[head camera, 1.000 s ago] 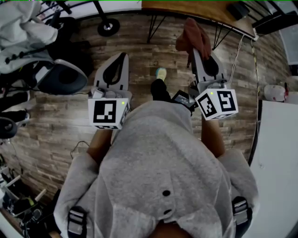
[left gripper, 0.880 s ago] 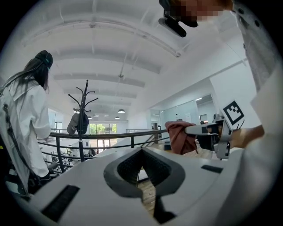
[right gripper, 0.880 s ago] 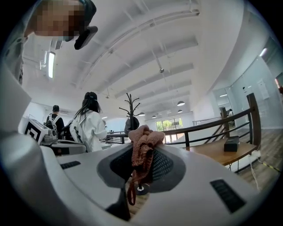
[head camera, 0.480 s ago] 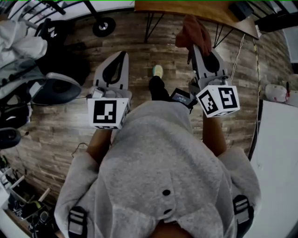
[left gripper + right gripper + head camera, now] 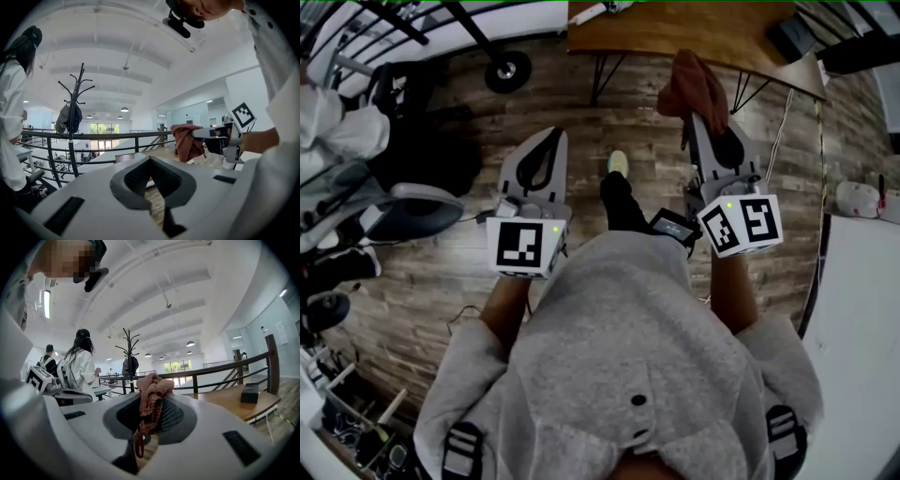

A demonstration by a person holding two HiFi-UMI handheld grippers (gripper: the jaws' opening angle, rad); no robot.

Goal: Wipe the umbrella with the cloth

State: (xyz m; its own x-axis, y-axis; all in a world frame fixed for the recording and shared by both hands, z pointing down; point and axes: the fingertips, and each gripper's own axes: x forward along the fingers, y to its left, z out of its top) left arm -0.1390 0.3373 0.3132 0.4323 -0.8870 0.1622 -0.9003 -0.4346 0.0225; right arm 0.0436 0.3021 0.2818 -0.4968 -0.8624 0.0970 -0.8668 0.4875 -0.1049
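Over plank flooring (image 5: 431,272), right tool (image 5: 697,122) pinches a crumpled knit cloth (image 5: 692,82) (rust-red); left tool (image 5: 554,136) closed, empty.

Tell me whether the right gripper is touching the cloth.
Touching. In its own view, the right gripper has its jaws closed on the cloth, which bunches above them and hangs down between them.

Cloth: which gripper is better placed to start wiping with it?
Right. The right gripper is already shut on the cloth, while the left gripper is shut and empty.
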